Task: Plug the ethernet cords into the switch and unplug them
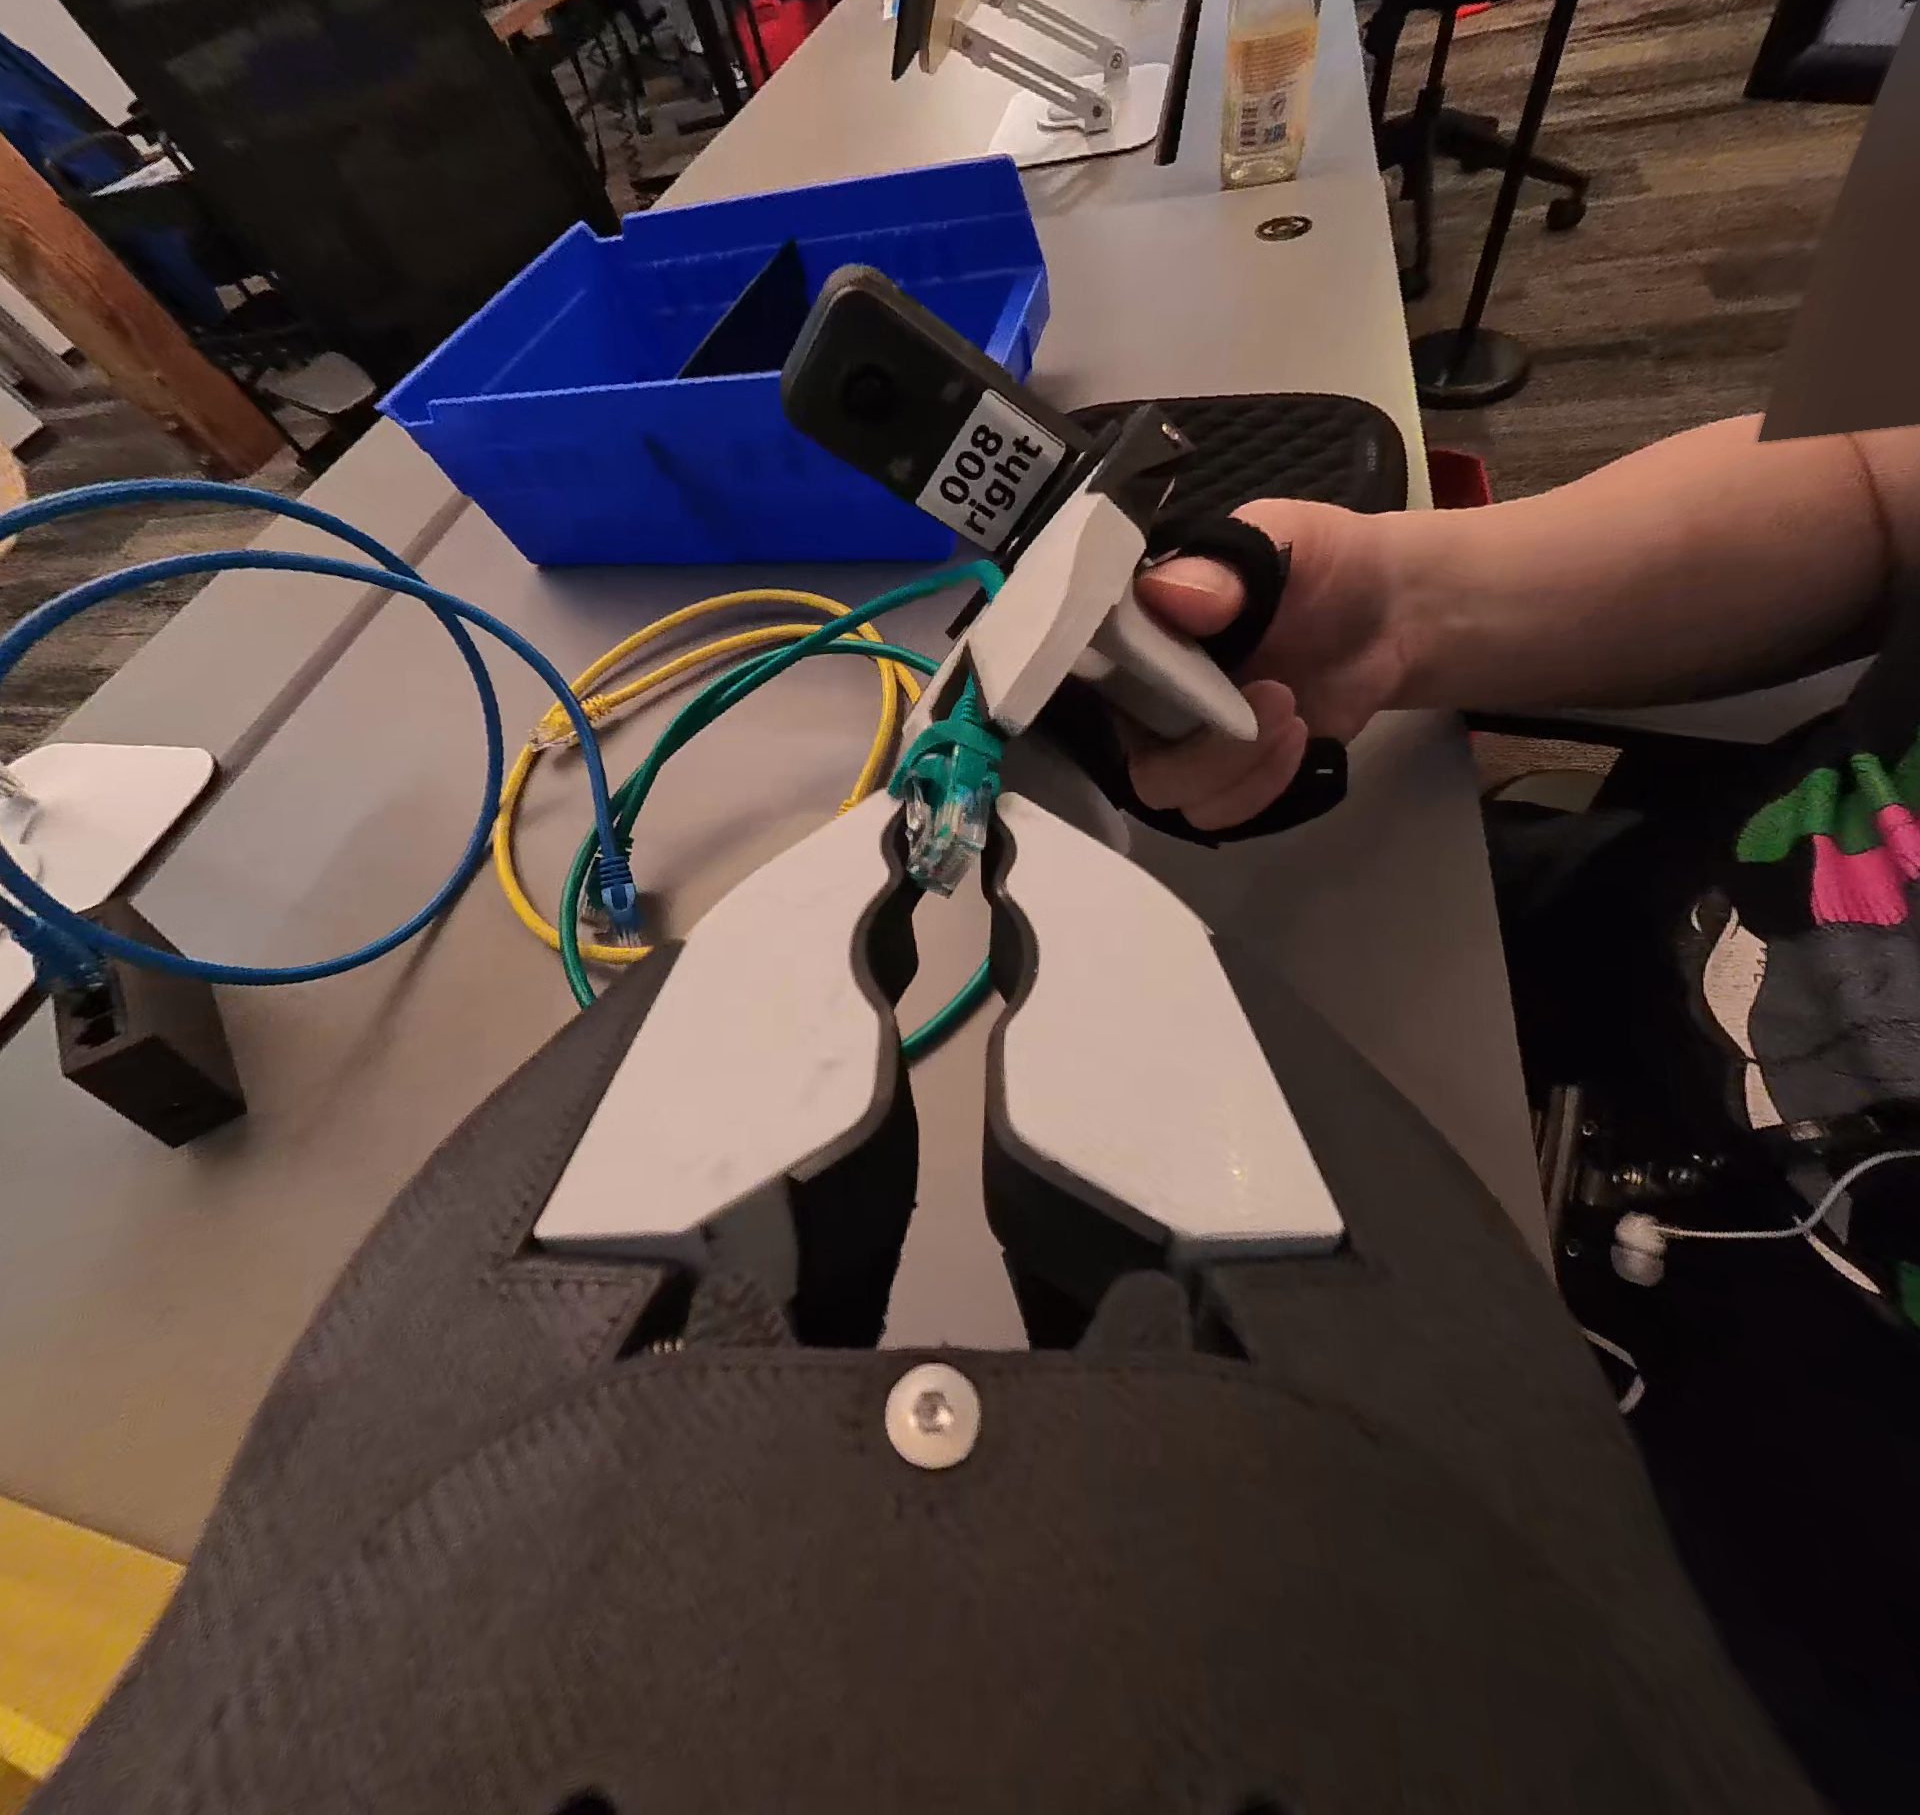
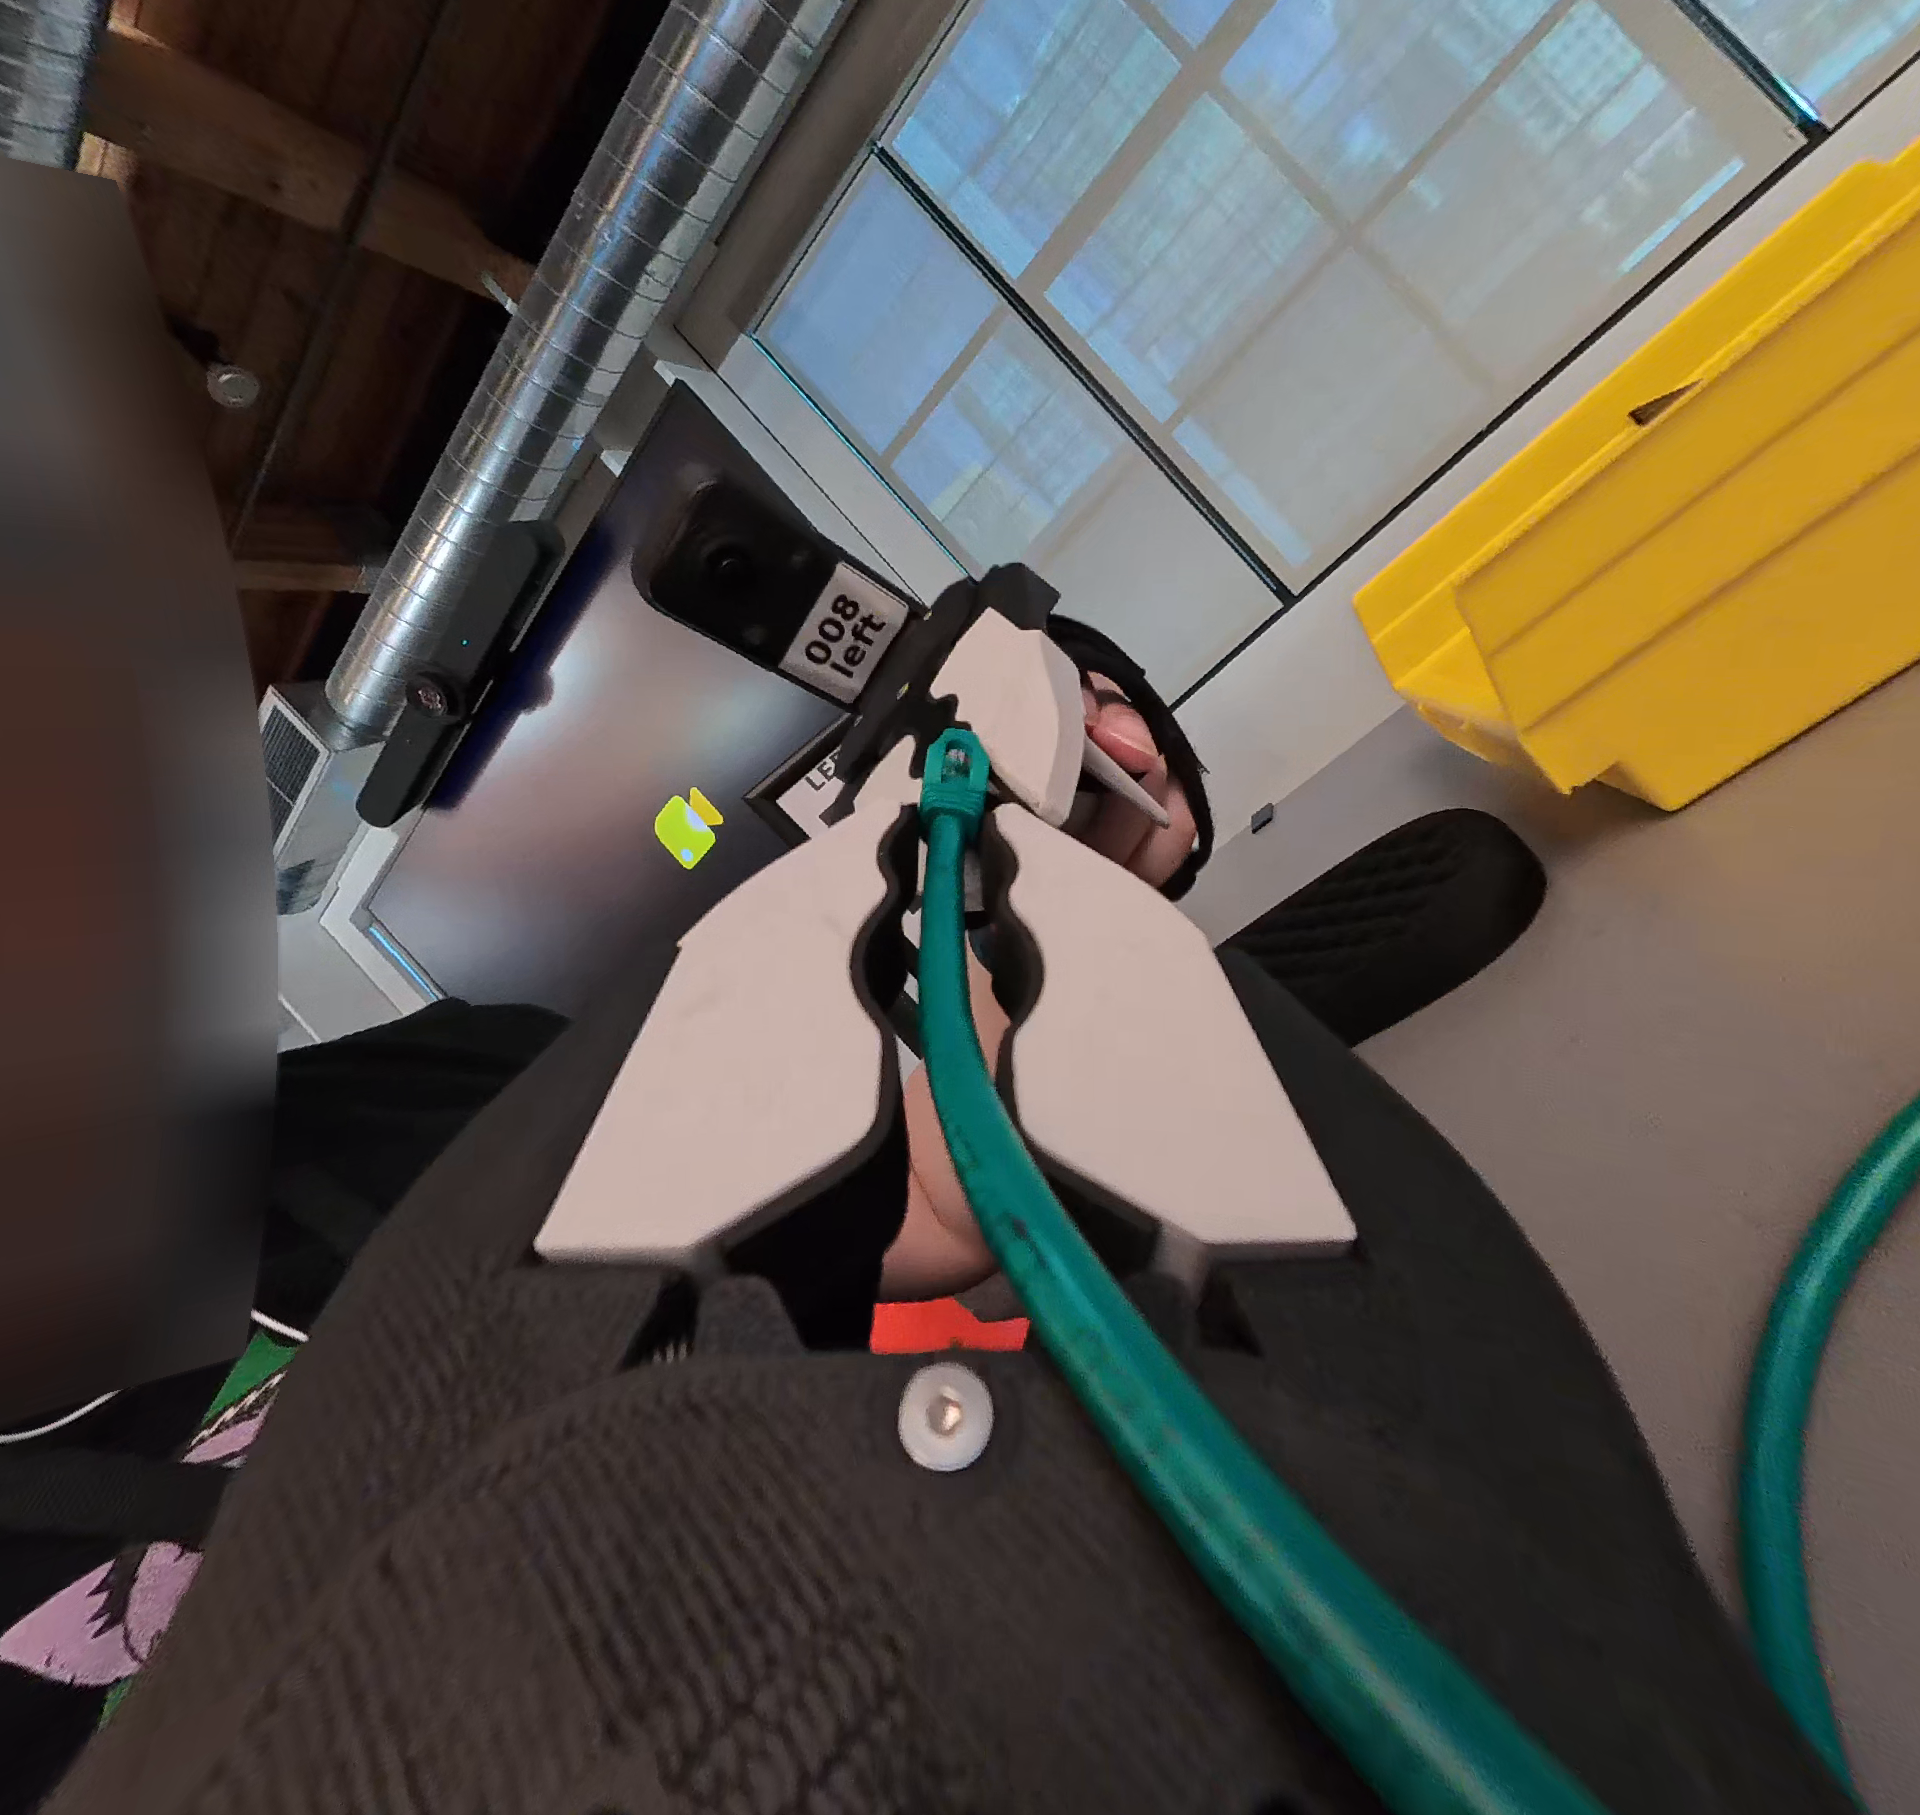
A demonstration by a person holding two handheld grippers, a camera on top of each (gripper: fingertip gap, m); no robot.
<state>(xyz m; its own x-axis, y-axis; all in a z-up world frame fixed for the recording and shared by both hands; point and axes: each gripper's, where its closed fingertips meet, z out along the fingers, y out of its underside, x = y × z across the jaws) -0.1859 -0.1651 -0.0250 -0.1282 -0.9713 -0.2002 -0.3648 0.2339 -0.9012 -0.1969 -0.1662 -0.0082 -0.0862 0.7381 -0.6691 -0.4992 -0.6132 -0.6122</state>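
In the left wrist view the green ethernet cord (image 1: 727, 685) loops over the grey table (image 1: 312, 1194). Its clear plug (image 1: 940, 830) sits between the tips of my left gripper (image 1: 943, 825), which is closed on it. My right gripper (image 1: 961, 716), held by a hand, comes in from the upper right and grips the green boot just behind the plug. In the right wrist view the green cord (image 2: 956, 1017) runs between my right gripper's fingers (image 2: 951, 825) to the boot (image 2: 951, 763), tip to tip with the left gripper (image 2: 997, 716). The dark switch (image 1: 145, 1027) stands at the left with a blue cord (image 1: 312, 570) plugged in.
A yellow cord (image 1: 883, 716) lies coiled under the green one. The blue cord's free plug (image 1: 618, 892) rests on the table. A blue bin (image 1: 727, 383) stands behind the cords, a bottle (image 1: 1268, 51) farther back. A yellow bin (image 2: 1662, 570) sits on the table. Less than 4 cm separates the two grippers' tips. The dark switch (image 1: 145, 1027) is about equally far from each gripper, around 30 cm.
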